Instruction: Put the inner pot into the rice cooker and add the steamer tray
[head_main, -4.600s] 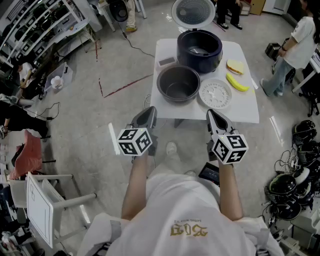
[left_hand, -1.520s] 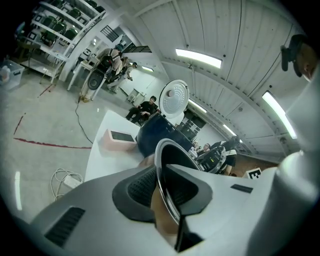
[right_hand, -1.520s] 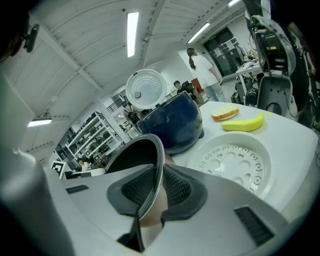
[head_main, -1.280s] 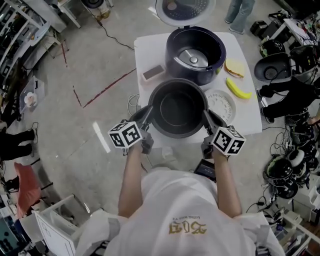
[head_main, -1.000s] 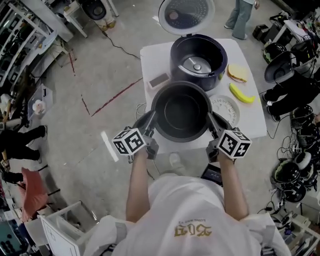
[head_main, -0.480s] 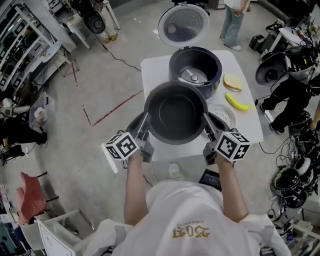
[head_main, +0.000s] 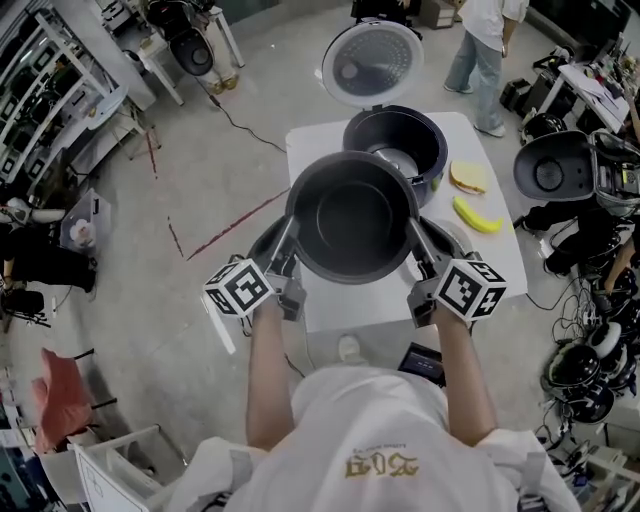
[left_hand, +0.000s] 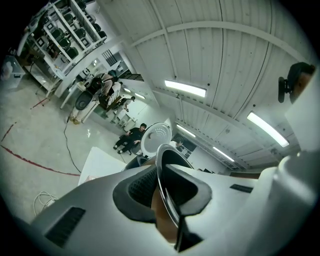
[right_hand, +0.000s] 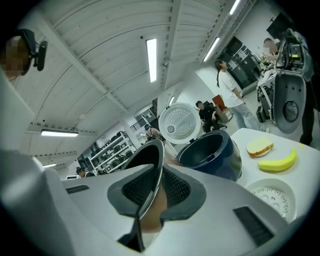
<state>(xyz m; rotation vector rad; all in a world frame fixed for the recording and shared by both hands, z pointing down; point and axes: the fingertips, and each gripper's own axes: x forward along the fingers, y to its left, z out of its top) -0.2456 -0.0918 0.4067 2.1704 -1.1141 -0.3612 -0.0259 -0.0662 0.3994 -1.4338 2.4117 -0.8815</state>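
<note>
Dark metal inner pot (head_main: 352, 215): round, deep, smooth matt inside, thin bright rim; held in the air at the centre of the head view, mouth up, over the near half of the table (head_main: 360, 302)

- Left gripper (head_main: 288, 245): pale moulded shell, black ribbed pads, clenched on the pot's left rim; the rim edge runs between the pads in the left gripper view
- Right gripper (head_main: 414, 242): same make, clamped on the pot's right rim, pads on either side of the wall
- Rice cooker (head_main: 425, 150): dark glossy round body at the table's far side, upper centre of the frame, mouth open; the pot's far edge overlaps its near rim in the head view, while the right gripper view shows the two apart
- Lid (head_main: 372, 63): pale perforated disc, standing open behind the mouth
- Steamer tray (right_hand: 272, 196): white perforated disc, flat on the table right of the pot, near the cooker's base
- Banana (head_main: 477, 215), yellow and curved, and bread (head_main: 468, 178), pale slice: right side of the table, beside the cooker
- Table: white, square, straight edges, bare strip along the near edge; grey concrete floor (head_main: 210, 190) open on its left
</note>
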